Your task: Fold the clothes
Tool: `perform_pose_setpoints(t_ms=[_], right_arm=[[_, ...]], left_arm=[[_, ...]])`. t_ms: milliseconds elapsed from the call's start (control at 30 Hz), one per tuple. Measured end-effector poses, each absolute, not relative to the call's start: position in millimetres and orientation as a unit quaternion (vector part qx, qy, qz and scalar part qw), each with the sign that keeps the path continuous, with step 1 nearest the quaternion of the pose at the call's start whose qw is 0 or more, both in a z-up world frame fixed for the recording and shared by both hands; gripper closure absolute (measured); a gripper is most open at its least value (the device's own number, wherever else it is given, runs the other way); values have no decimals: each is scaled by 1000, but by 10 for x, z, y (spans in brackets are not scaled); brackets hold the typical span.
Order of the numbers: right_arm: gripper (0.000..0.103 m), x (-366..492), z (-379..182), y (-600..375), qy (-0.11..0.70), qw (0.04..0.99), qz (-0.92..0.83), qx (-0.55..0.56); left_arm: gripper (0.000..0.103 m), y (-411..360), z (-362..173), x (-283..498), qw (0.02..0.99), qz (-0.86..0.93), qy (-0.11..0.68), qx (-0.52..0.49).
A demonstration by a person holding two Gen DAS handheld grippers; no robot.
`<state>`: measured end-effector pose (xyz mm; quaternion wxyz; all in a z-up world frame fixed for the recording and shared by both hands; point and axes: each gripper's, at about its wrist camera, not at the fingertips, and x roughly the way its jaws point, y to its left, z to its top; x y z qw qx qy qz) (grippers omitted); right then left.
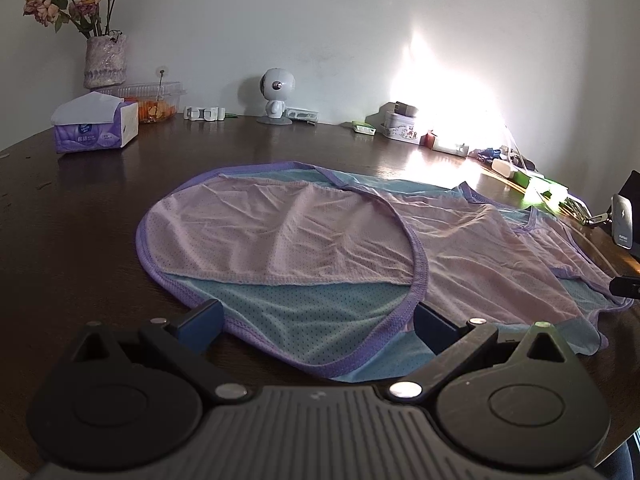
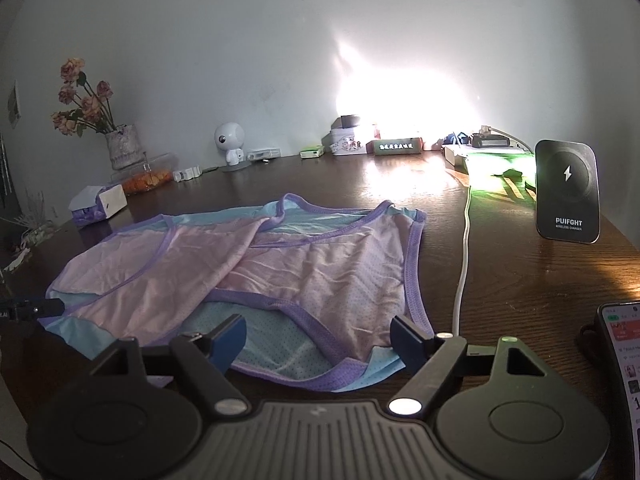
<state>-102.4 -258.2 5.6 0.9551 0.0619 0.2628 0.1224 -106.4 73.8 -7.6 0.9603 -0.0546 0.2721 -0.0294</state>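
Note:
A thin mesh garment [image 1: 304, 232], pink and light blue with purple trim, lies spread flat on the dark wooden table [image 1: 80, 220]. Its near hem lies between the blue-padded fingers of my left gripper [image 1: 318, 322], which stands open low over the table; the pads do not press the cloth. In the right wrist view the same garment [image 2: 280, 272] reaches its near right corner between the fingers of my right gripper [image 2: 318, 338], which is also open. Each gripper's tip shows at the edge of the other's view: the right one [image 1: 624, 286], the left one [image 2: 32, 308].
Along the wall stand a tissue box [image 1: 96, 126], a vase of dried roses [image 1: 105, 62], a clear food box [image 1: 154, 100], a small white robot figure [image 1: 276, 96] and a tin [image 1: 402, 128]. To the right are a wireless charger [image 2: 568, 192], a white cable [image 2: 464, 256] and a phone [image 2: 624, 380].

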Motion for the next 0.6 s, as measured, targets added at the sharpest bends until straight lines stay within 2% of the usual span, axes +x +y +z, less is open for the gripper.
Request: perform_pose_setpoints(t_ms=[600], right_arm=[[23,-1026,46,-2589,266,954,116,69]], left_arm=[[0,710,-88,-1065,960,-27,273,-51]])
